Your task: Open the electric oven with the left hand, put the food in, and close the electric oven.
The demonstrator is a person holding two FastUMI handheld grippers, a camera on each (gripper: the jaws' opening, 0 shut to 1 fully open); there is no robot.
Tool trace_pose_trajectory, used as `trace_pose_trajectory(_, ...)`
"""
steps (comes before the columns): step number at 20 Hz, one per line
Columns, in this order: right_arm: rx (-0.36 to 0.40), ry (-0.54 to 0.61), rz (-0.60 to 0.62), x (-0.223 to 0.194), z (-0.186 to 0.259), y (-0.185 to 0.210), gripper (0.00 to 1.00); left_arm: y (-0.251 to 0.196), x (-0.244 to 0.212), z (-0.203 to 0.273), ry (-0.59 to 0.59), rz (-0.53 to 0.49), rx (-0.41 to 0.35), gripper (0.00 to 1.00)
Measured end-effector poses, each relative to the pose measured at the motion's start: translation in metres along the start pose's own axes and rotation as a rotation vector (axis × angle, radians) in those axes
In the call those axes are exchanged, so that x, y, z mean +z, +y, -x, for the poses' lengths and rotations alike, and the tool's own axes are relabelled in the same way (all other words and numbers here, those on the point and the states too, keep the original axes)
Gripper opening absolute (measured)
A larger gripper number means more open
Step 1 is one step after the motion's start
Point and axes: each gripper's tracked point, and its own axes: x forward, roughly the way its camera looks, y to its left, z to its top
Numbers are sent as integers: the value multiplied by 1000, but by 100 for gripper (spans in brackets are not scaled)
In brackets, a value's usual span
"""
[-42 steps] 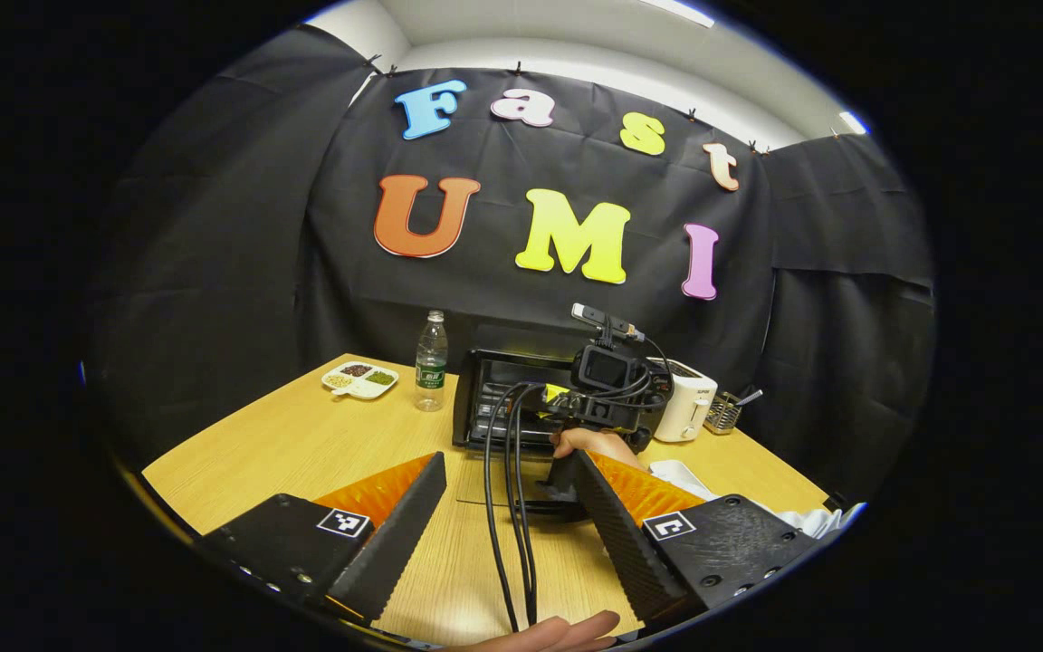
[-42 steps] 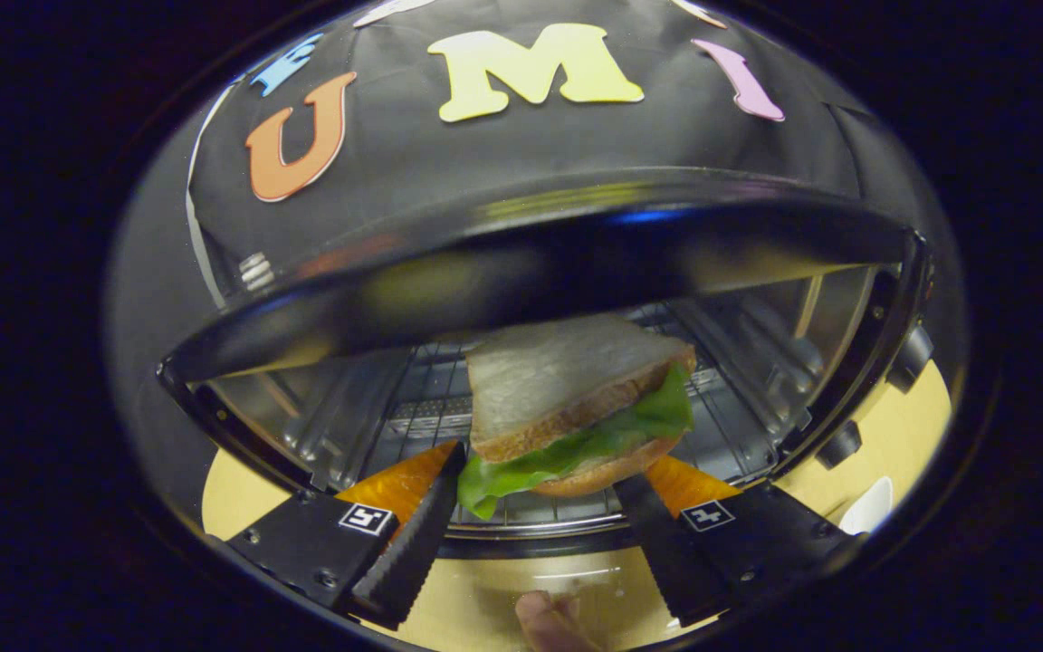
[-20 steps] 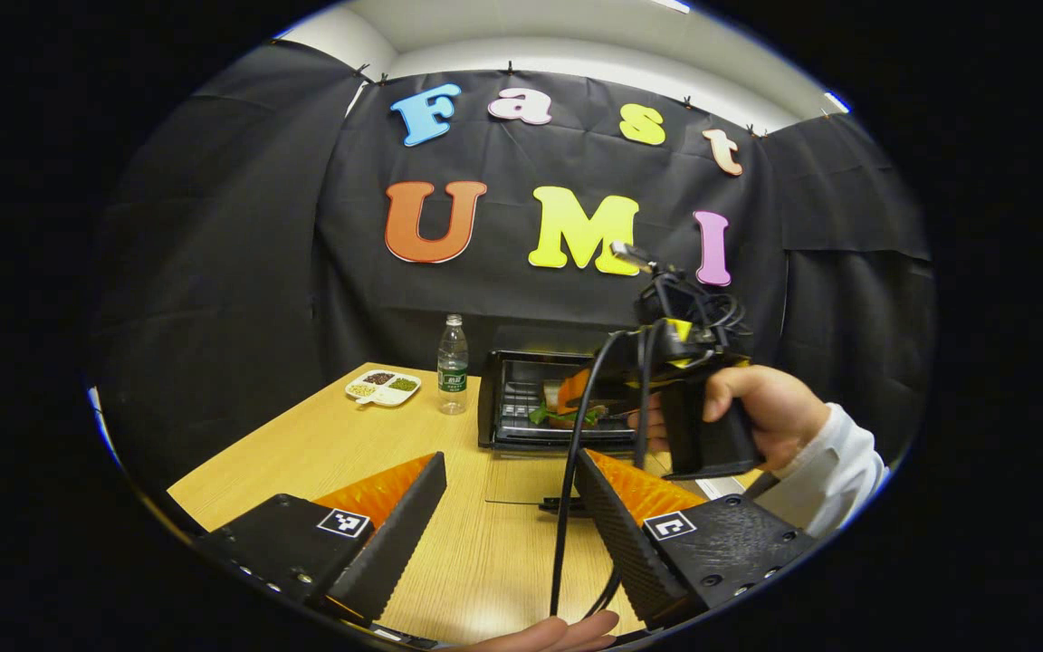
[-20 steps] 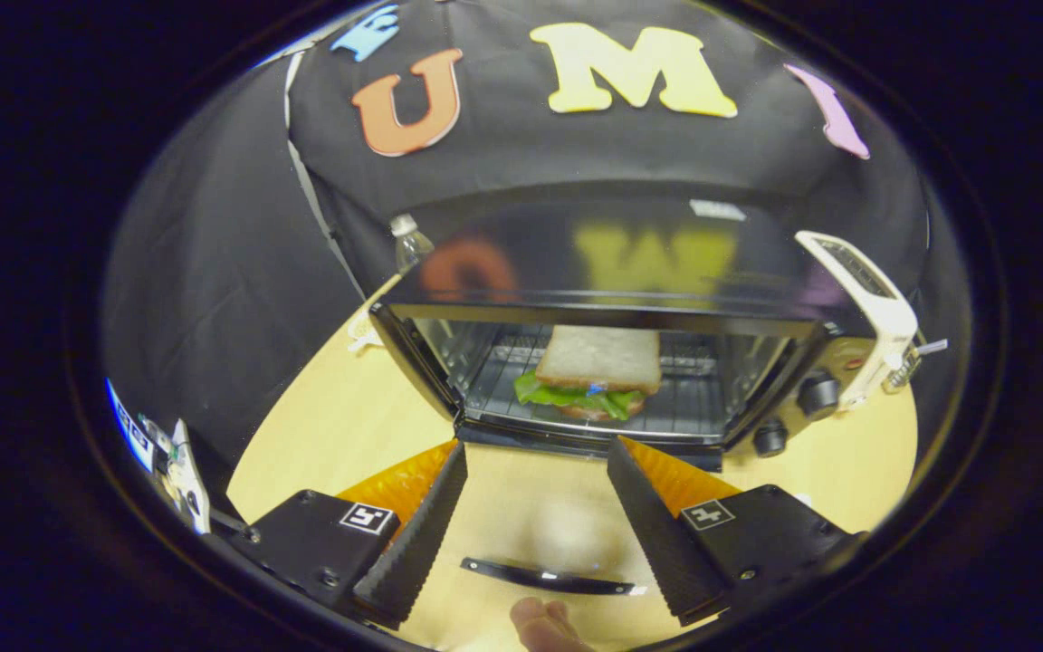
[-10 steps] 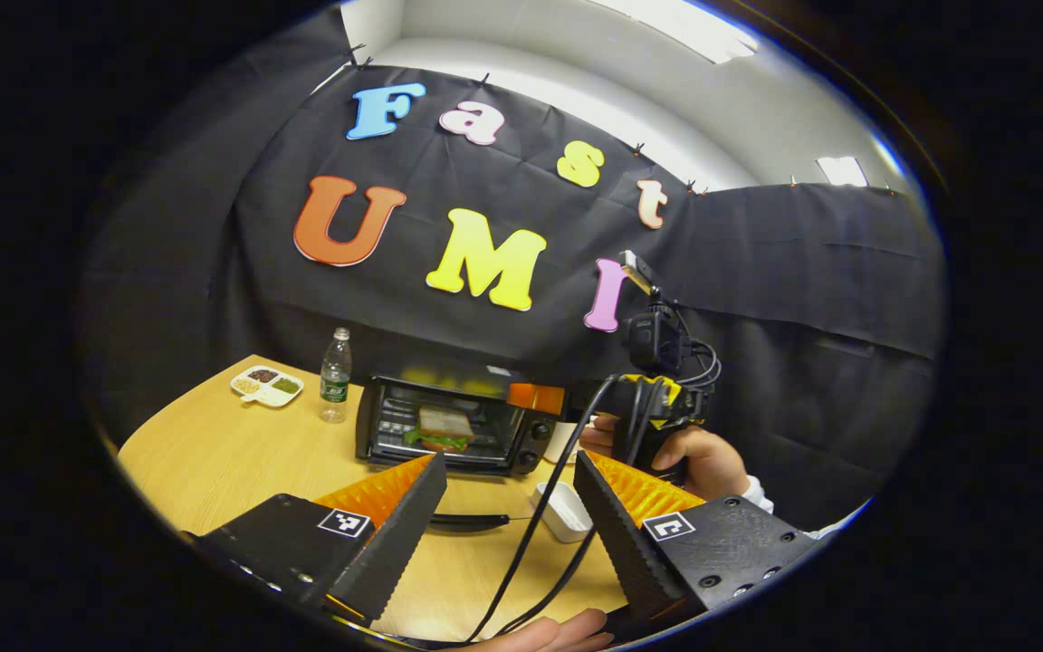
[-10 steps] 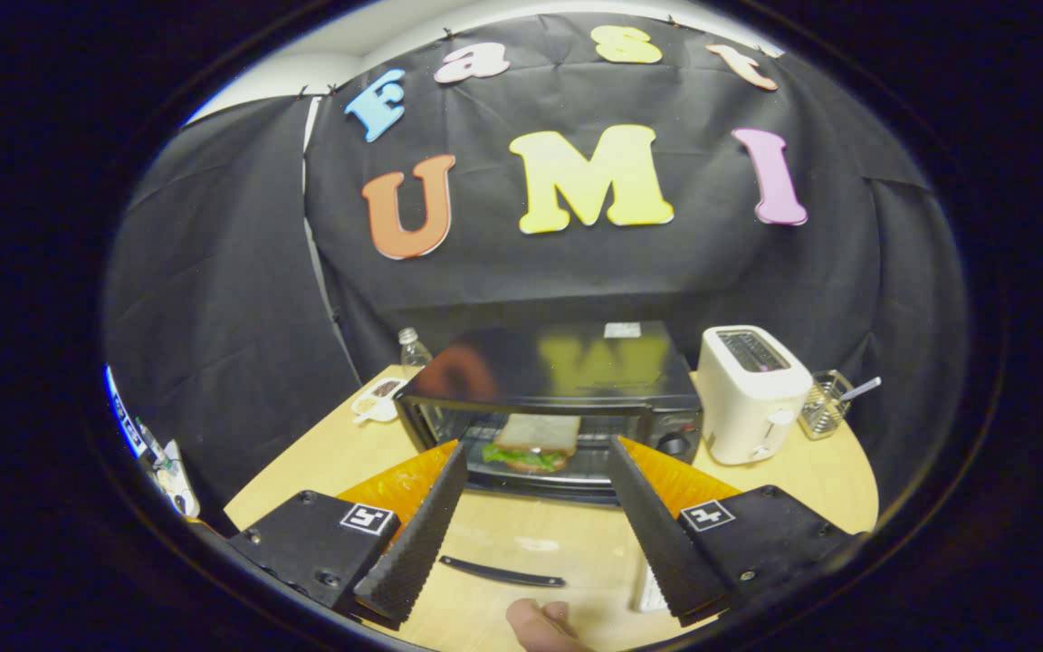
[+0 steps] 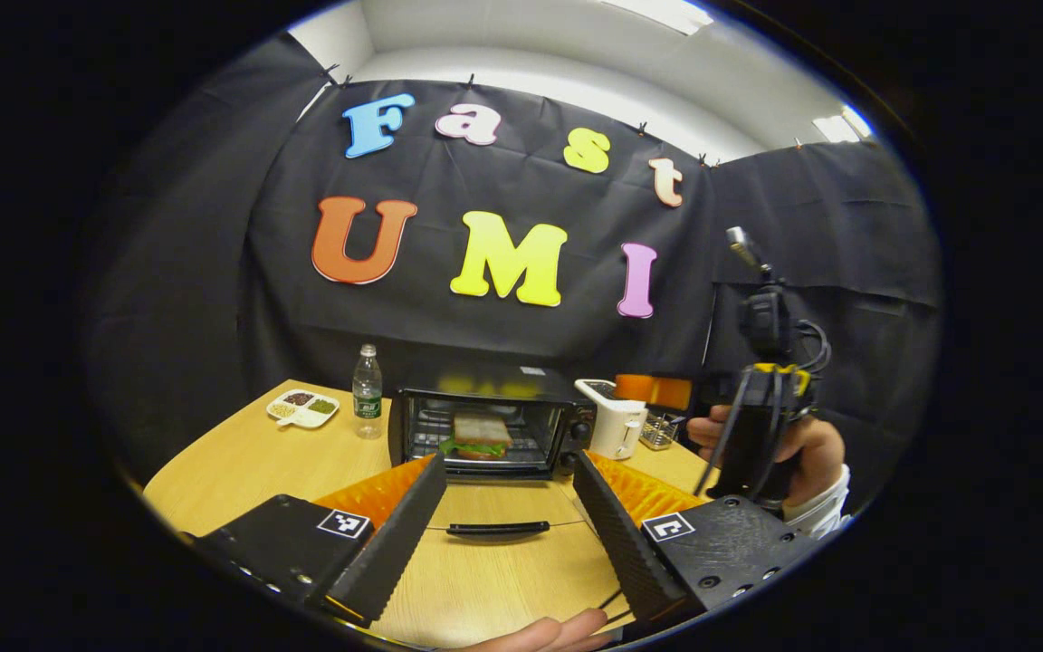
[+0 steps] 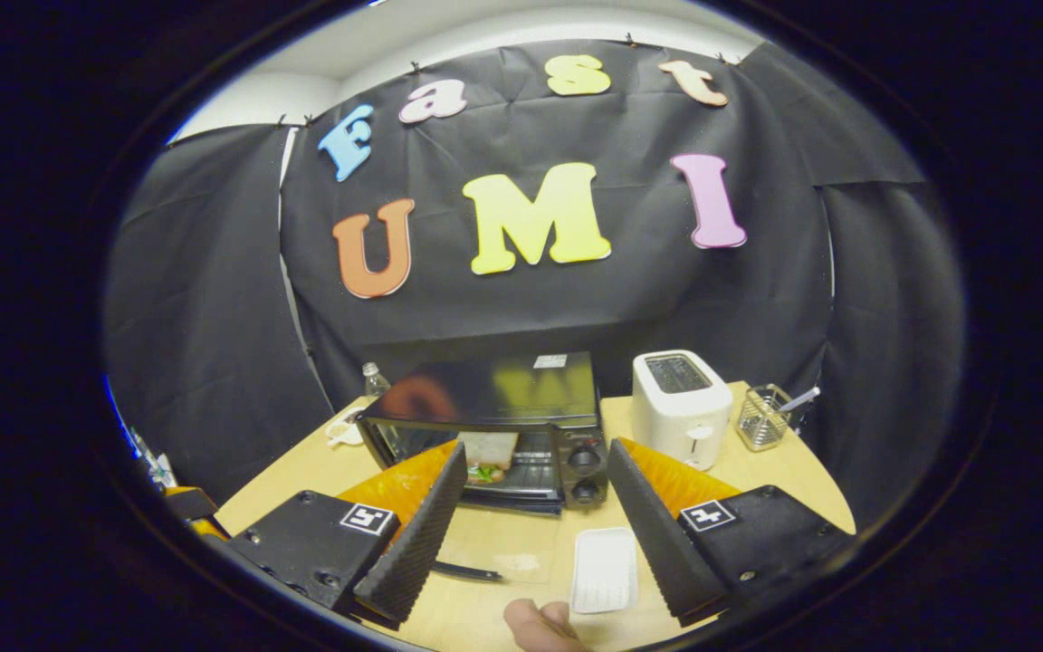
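The black electric oven (image 7: 485, 421) stands at the back of the wooden table (image 7: 241, 466), its glass door folded down flat with the handle (image 7: 497, 528) toward me. A sandwich (image 7: 478, 436) with lettuce lies on the rack inside. My left gripper (image 7: 508, 459) is open and empty, low over the table in front of the door handle. In the right gripper view the oven (image 8: 503, 398) and sandwich (image 8: 491, 450) sit ahead, and my right gripper (image 8: 536, 445) is open and empty, well back from the oven. A hand holds that right gripper (image 7: 657, 391) to the oven's right.
A white toaster (image 8: 680, 406) and a wire utensil holder (image 8: 763, 417) stand right of the oven. A white tray (image 8: 605, 570) lies on the table before the control knobs (image 8: 583, 473). A water bottle (image 7: 367, 392) and a divided snack dish (image 7: 303, 407) sit left.
My right gripper let go of the sandwich on the oven rack and drew back and to the right, away from the oven. The left gripper stayed open, its view swinging slightly.
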Motion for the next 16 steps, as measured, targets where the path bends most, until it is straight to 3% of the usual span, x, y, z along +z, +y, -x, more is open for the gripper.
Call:
trace_pose_trajectory(4, -24, -77, -1, 18, 31, -25, 100, 7, -37, -36, 94, -3, 52, 93)
trace_pose_trajectory(10, -59, -167, 17, 38, 69, -50, 100, 3, -118, -81, 301, 36, 61, 94)
trace_pose_trajectory(16, -82, -242, 22, 55, 104, -59, 99, -1, -174, -95, 455, 20, 95, 94)
